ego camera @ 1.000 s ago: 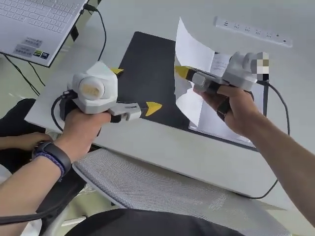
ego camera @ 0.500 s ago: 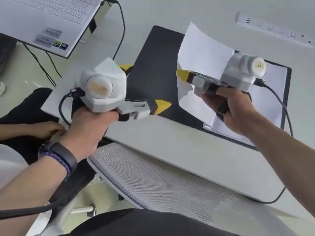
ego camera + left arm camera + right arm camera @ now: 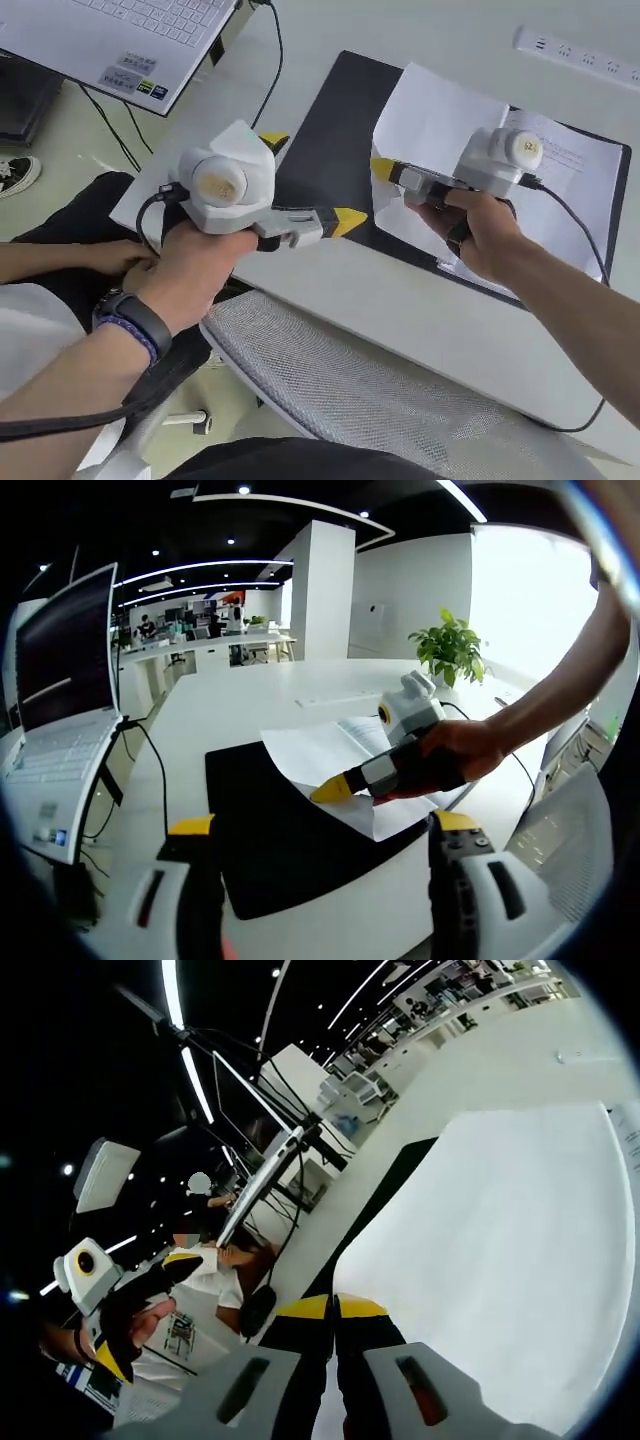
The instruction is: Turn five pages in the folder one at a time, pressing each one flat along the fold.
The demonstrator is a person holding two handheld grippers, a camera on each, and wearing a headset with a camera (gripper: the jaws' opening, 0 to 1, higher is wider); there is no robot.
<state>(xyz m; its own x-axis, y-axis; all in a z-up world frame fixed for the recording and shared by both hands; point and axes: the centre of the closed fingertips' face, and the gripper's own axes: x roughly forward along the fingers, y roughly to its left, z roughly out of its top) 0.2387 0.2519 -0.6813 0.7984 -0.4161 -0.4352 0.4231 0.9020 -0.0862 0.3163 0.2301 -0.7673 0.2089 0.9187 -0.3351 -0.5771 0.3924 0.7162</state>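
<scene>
Yellow tips of my right gripper [image 3: 335, 1308] are pinched together on the free edge of a white page [image 3: 500, 1240]. The sheet is lifted off the stack and slopes back from the jaws toward the fold. In the head view that page [image 3: 440, 120] hangs over the middle of the open black folder [image 3: 330, 130]. Its held edge is above the bare left cover, and the printed sheets [image 3: 575, 165] lie flat on the right half. My left gripper [image 3: 322, 825] has its jaws wide apart and holds nothing. It hovers at the folder's near left corner, apart from the page, with its tips pointing across toward the right gripper. The folder lies on the white counter [image 3: 400, 290]. An open laptop [image 3: 120, 40] sits to the left and a white power strip [image 3: 580, 55] lies beyond the folder's far edge. A grey mesh chair [image 3: 330, 380] is just below the counter's near edge.
</scene>
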